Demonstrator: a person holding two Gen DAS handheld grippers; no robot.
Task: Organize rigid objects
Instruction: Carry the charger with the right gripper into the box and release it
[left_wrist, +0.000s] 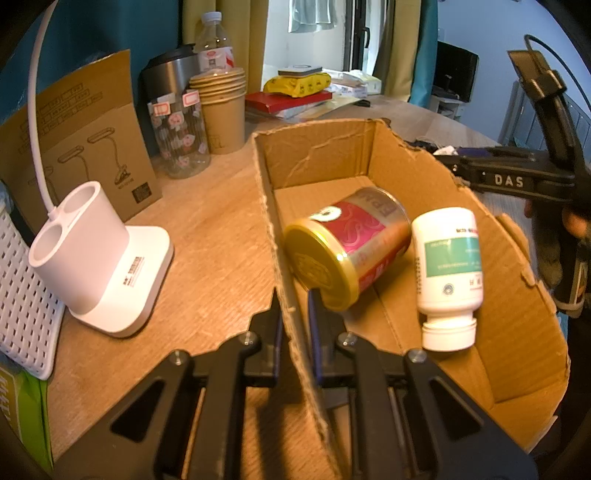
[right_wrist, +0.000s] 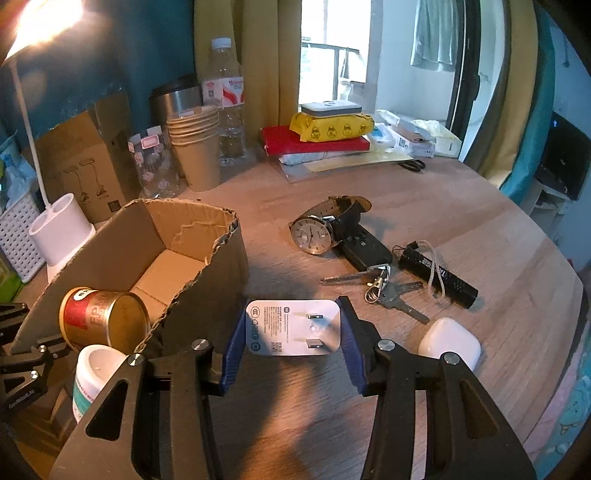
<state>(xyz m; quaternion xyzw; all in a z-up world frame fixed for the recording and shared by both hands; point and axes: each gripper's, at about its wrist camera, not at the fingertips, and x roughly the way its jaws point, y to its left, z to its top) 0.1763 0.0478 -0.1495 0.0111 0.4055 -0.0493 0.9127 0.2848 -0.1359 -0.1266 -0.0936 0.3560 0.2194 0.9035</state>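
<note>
In the left wrist view, the left gripper (left_wrist: 294, 299) had its fingers clamped on the near wall of the cardboard box (left_wrist: 332, 147), apparently to steady it for loading. A tin can (left_wrist: 347, 245) and a white bottle (left_wrist: 448, 273) already lay inside. In the right wrist view, the right gripper (right_wrist: 293, 328) held a white charger (right_wrist: 293, 323) pinched between its fingers, above the table (right_wrist: 443, 206) just beside the box, likely bound for it. A watch (right_wrist: 314, 234), keys (right_wrist: 384, 291) and an earbud case (right_wrist: 448, 341) waited on the table.

Left claw (left_wrist: 295, 317): black angular frame with triangular cut-outs, silver round screws at the joints, dark blue pads on slim fingers. Right claw (right_wrist: 293, 332): same black frame, silver screws, ribbed blue pads. Seen from the left claw, "DAS" in pale letters on the right claw's black body, thin black cable above.
</note>
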